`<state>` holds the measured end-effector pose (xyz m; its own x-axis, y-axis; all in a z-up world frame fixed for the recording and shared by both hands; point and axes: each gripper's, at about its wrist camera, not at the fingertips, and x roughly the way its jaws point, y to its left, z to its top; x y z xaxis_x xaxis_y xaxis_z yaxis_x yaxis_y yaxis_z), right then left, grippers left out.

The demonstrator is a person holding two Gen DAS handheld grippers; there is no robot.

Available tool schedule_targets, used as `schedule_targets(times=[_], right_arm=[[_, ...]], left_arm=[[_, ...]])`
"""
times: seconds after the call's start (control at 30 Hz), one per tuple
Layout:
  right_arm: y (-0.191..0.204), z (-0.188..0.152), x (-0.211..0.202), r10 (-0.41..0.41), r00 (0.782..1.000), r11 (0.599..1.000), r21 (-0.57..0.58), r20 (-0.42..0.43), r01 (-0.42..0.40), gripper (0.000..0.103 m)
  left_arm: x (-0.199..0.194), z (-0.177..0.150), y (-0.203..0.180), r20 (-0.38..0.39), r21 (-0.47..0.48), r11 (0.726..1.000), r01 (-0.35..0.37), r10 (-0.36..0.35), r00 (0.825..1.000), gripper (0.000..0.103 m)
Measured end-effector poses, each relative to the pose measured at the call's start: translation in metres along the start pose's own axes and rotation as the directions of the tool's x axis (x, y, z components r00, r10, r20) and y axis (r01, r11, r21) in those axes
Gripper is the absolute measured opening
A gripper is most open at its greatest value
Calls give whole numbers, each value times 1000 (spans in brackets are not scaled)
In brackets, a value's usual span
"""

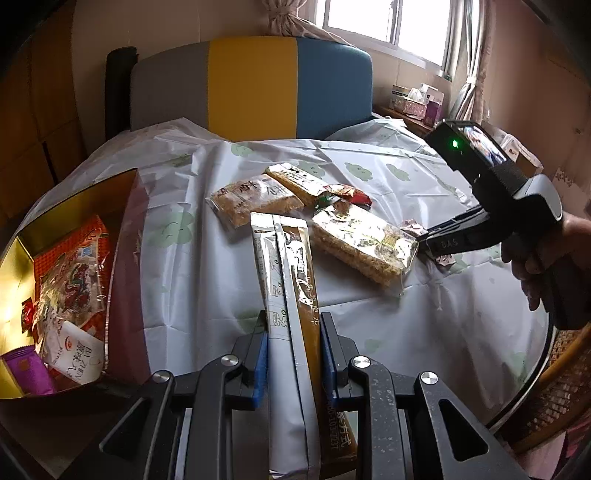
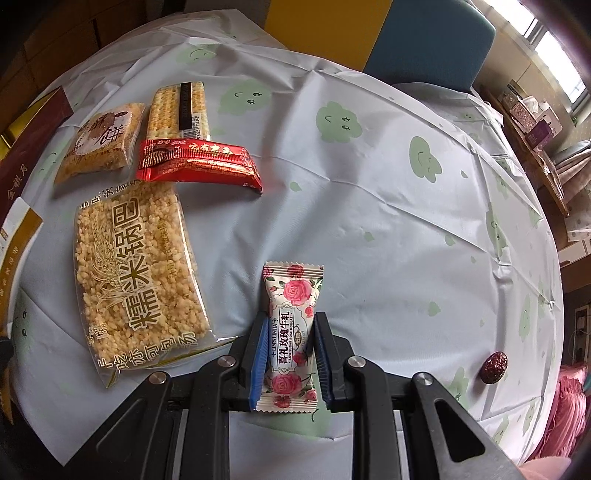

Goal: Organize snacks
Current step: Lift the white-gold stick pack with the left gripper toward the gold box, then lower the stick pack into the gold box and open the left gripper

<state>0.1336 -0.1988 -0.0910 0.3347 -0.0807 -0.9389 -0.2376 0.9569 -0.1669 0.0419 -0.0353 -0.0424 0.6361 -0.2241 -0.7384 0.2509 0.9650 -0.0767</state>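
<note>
Pretty clearly someone's home: curtained window (image 1: 388, 26) up ahead of the left gripper (image 1: 291, 332), padded tri-colour chair (image 1: 251, 85) behind a cloud-print tablecloth (image 1: 369, 166), tissue boxes (image 1: 410, 99) on a sideboard.

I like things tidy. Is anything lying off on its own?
Yes: a small dark red date sits unwrapped near the table's edge, far from the wrapped snacks like the rice cracker pack.

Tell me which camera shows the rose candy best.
Right wrist view: the rose candy sits whole between the right hand-held gripper pads, label readable. The left wrist view shows only scraps of wrapper at that gripper's tip.
</note>
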Motion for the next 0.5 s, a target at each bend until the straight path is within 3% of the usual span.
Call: schedule_targets(times=[0.33,0.5], right_arm=[[-2,-2,-3,-2,1000,1000,-12,6,2,24],[-1,-3,-3,-5,1000,1000,-17,10,6,24]], left_arm=[[-33,19,32,53,-94,995,-26,31,998,25],[-52,34,64,83,-164,983,-78,93,992,25]])
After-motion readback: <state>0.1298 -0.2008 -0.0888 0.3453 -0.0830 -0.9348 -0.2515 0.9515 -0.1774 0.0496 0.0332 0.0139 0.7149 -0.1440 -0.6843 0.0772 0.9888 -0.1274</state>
